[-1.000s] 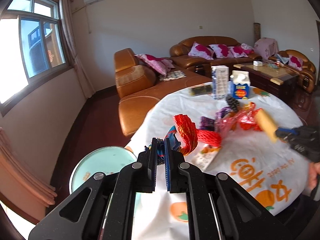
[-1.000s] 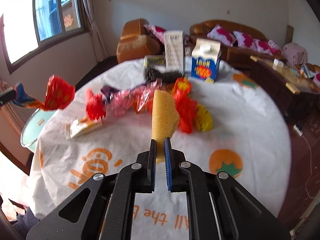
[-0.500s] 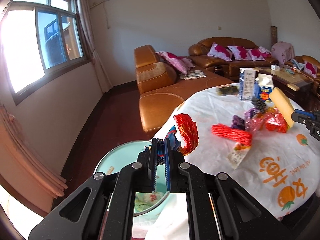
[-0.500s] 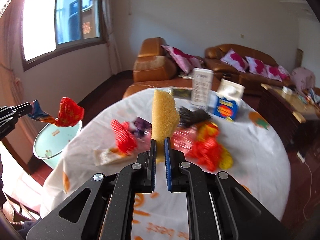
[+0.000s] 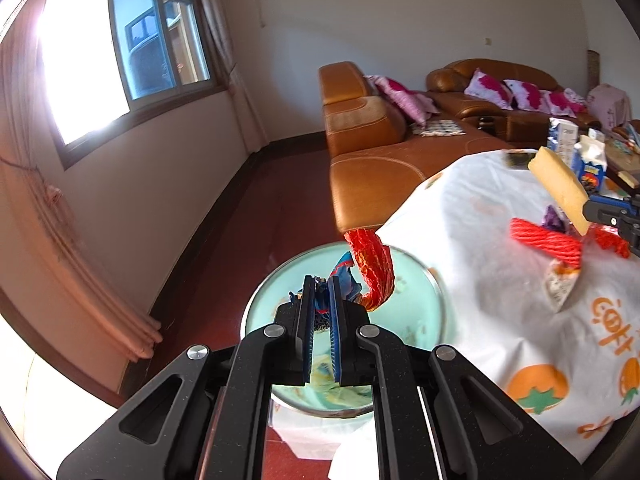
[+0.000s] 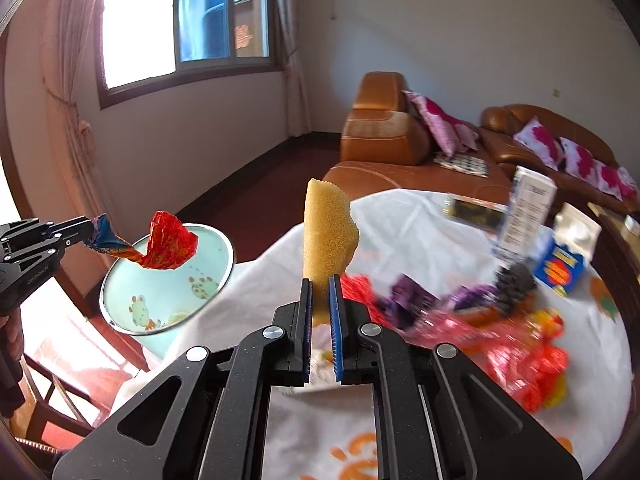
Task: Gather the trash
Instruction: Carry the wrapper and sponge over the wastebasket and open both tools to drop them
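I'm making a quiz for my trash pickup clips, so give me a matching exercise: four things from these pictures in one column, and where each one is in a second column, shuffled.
Things:
1. red wrapper
2. yellow sponge
3. blue milk carton
4. pale green bin

Places:
A. on the floor beside the table
B. standing on the table's far side
C. held by the left gripper over the bin
D. held upright by the right gripper

Pairs: 1-C, 2-D, 3-B, 4-A
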`<state>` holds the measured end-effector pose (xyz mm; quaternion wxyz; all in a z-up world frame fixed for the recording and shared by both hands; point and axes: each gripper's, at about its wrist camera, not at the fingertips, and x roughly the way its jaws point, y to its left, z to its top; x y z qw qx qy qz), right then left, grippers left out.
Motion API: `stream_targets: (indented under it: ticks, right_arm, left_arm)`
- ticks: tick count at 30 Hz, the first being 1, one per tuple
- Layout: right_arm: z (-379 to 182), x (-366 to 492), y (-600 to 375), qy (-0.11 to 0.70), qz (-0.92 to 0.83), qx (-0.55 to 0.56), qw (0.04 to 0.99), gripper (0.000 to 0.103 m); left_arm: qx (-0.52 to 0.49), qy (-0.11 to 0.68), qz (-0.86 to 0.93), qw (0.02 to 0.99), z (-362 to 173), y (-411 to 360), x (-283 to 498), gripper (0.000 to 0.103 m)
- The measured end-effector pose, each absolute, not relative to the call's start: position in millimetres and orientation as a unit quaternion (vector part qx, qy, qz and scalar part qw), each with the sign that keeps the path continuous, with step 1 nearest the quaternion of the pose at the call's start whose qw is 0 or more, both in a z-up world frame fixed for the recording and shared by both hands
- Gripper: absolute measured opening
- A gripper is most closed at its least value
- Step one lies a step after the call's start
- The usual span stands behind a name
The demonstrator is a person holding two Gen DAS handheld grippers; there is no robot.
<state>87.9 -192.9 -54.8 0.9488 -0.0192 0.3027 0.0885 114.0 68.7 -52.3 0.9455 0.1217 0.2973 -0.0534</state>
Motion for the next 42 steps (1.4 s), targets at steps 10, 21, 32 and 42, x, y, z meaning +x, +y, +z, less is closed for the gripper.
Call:
stream_targets:
  ticks: [10, 21, 32, 42]
  right_arm:
    - [-62, 123, -157, 0.305, 0.125, -0.049, 0.943, 0.009]
    - [-68, 143, -123, 0.308, 0.151, -0.08, 0.936, 0.009]
    - [-74, 154, -93, 0.311, 0.165, -0.116, 0.929, 0.009]
    - [-79, 158, -72, 0.315, 0.179, -0.133, 0.922, 0.009]
  left_arm:
    - [0.127, 0.311, -0.017, 0.942, -66, 100, 122, 0.006]
    - [0.134, 0.315, 0.005, 0.939, -75, 116, 131, 0.006]
    - [0.152, 0.316, 0.025, 0.936, -81, 122, 133, 0.006]
    - [0.165, 0.32, 0.04, 0.932, -87, 125, 138, 0.007]
